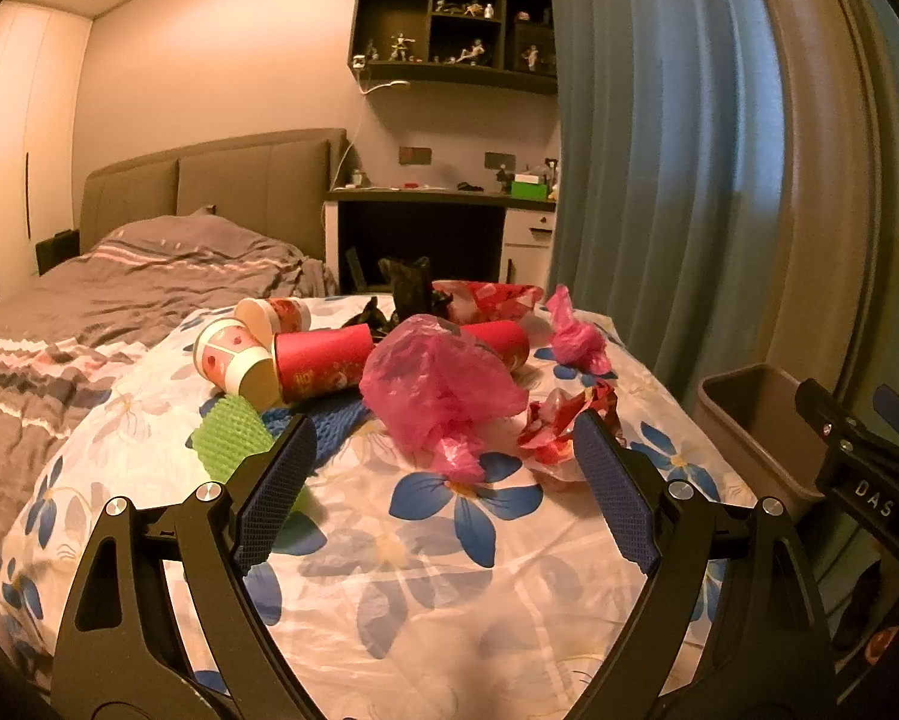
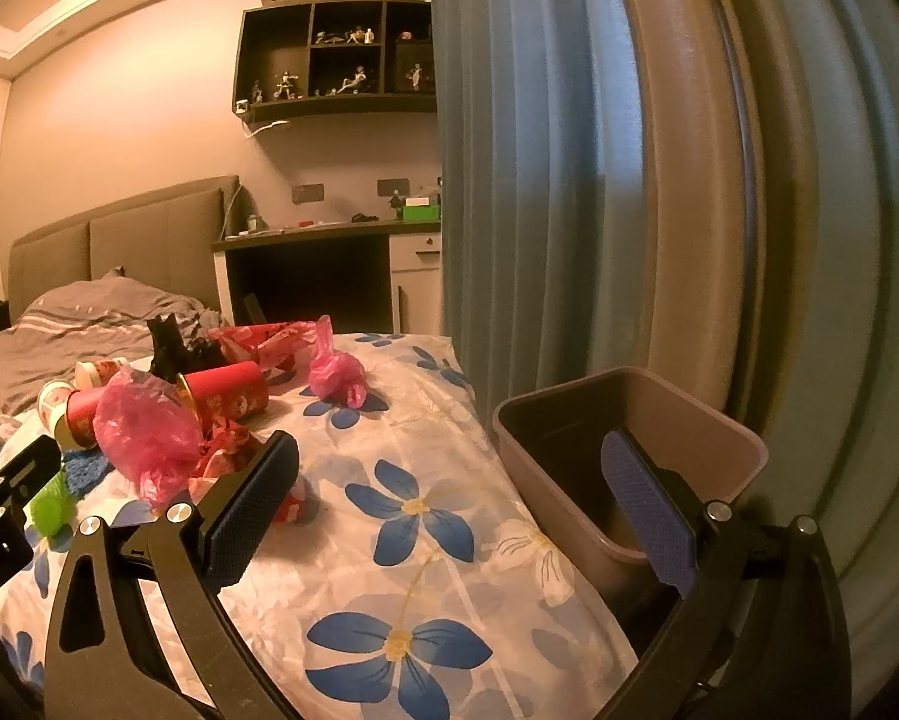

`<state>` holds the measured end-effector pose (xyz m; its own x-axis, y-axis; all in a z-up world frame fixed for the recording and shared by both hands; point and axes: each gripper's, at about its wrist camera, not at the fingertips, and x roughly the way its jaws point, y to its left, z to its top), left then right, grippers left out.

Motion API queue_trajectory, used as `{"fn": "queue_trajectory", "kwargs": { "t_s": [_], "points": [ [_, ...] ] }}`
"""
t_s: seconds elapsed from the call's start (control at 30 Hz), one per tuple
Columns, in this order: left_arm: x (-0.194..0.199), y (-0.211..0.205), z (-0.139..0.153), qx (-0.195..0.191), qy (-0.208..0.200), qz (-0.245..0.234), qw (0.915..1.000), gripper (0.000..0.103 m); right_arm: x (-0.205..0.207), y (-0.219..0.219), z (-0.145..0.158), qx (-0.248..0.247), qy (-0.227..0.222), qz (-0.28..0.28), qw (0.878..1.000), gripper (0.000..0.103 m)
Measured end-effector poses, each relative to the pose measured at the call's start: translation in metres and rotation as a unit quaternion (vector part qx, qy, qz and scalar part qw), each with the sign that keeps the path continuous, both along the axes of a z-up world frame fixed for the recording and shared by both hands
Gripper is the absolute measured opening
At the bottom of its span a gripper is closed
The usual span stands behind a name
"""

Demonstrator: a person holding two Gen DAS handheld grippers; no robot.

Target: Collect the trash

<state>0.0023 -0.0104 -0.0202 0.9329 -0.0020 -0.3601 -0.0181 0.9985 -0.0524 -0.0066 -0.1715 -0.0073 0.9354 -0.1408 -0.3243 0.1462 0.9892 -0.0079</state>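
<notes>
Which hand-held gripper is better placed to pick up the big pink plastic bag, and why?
Left. The left hand-held gripper faces the pink plastic bag with open jaws; the right hand-held gripper points toward the bin, bag off to its side.

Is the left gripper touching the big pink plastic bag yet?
Apart. In the left wrist view, the open left gripper hangs short of the big pink plastic bag; floral cloth shows between.

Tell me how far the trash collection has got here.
Nothing looks done: the bin appears empty. Nothing in hand: left hand-held gripper and right hand-held gripper are open. Left: pink bags, red cups, wrappers on the floral cloth.
</notes>
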Motion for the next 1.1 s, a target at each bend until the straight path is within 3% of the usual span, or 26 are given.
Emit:
{"fn": "queue_trajectory", "kwargs": {
  "t_s": [0.7, 1.0, 1.1],
  "points": [
    [0.007, 0.029, -0.017, -0.010, 0.012, 0.019, 0.9997, 0.086, 0.015, 0.004, -0.013, 0.015, 0.010, 0.035, 0.999, 0.098],
    [0.011, 0.071, -0.025, -0.031, 0.013, 0.069, 0.9970, 0.086, 0.040, 0.036, -0.029, 0.024, 0.017, 0.106, 0.994, 0.097],
    [0.012, 0.083, -0.029, -0.030, 0.014, 0.081, 0.9962, 0.086, 0.049, 0.050, -0.031, 0.025, 0.019, 0.129, 0.991, 0.093]
  ]
}}
